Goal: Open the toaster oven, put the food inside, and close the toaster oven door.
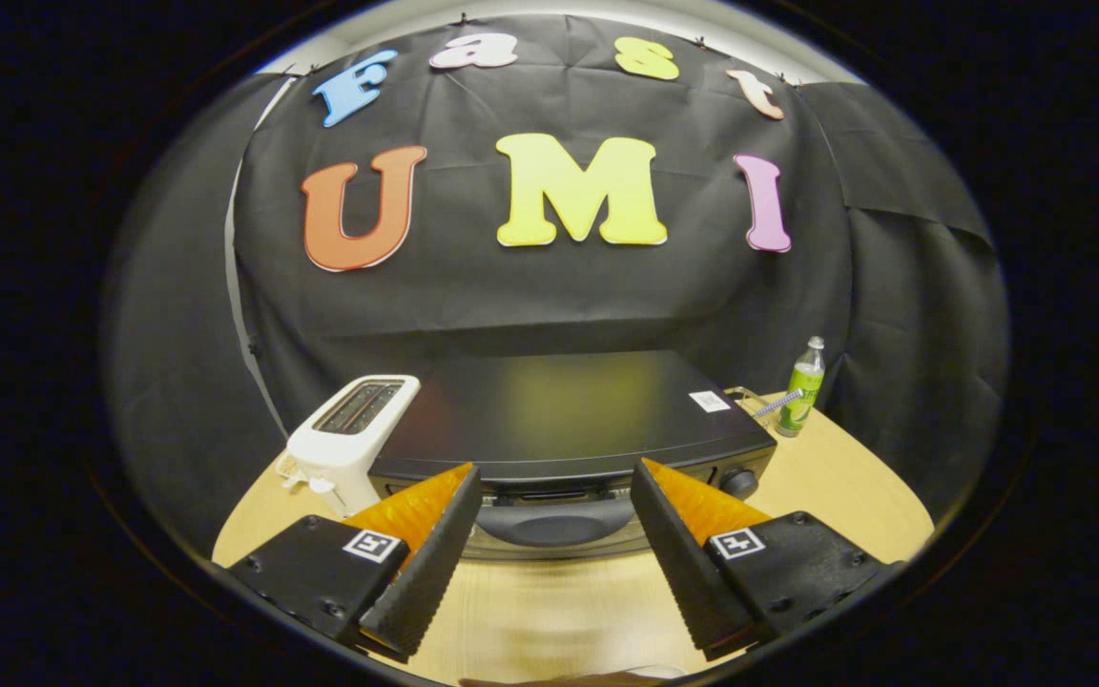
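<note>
The toaster oven [569, 420] sits on the table [836, 487] just ahead of my fingers, its door shut, the door handle [554, 523] framed between my two tips. I hold my gripper [554, 496] wide open and empty so it can straddle that handle, I judge. I count one oven, one white toaster [351, 439] beside it, one green bottle [802, 386] beyond.

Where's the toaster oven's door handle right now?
The handle sits on the toaster oven front, just ahead of the open gripper, framed between its two fingers, with the white toaster off to the left.
</note>
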